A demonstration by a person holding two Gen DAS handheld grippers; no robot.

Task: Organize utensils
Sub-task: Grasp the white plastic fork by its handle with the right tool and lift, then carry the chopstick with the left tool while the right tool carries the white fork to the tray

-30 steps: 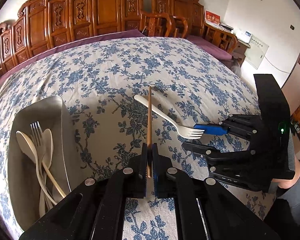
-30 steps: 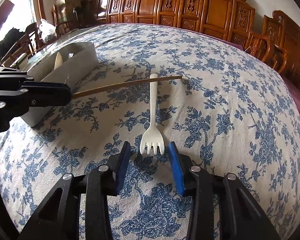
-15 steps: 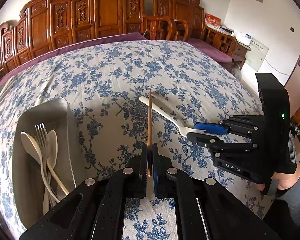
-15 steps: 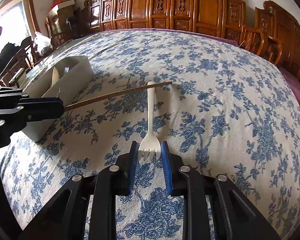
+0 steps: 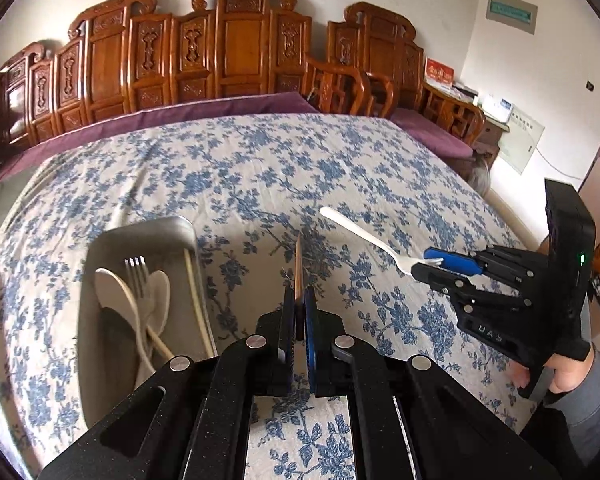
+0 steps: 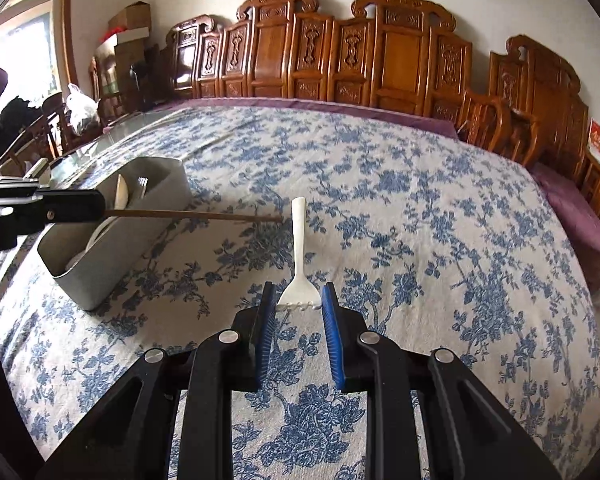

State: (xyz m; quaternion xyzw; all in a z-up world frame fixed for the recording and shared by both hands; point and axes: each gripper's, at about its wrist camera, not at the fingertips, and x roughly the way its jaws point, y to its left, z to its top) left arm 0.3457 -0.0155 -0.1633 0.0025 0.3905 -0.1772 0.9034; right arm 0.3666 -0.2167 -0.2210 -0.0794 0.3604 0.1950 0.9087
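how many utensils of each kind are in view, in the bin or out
forks: 2, one metal in the bin, one white in the right tongs
spoons: 2, both in the bin
chopsticks: 2, one pale in the bin, one brown in the left tongs
total: 6

Open floral tablecloth [image 6: 420, 220] lies right of the white fork [image 6: 299, 240]; the grey bin [image 6: 112, 256] blocks the left.
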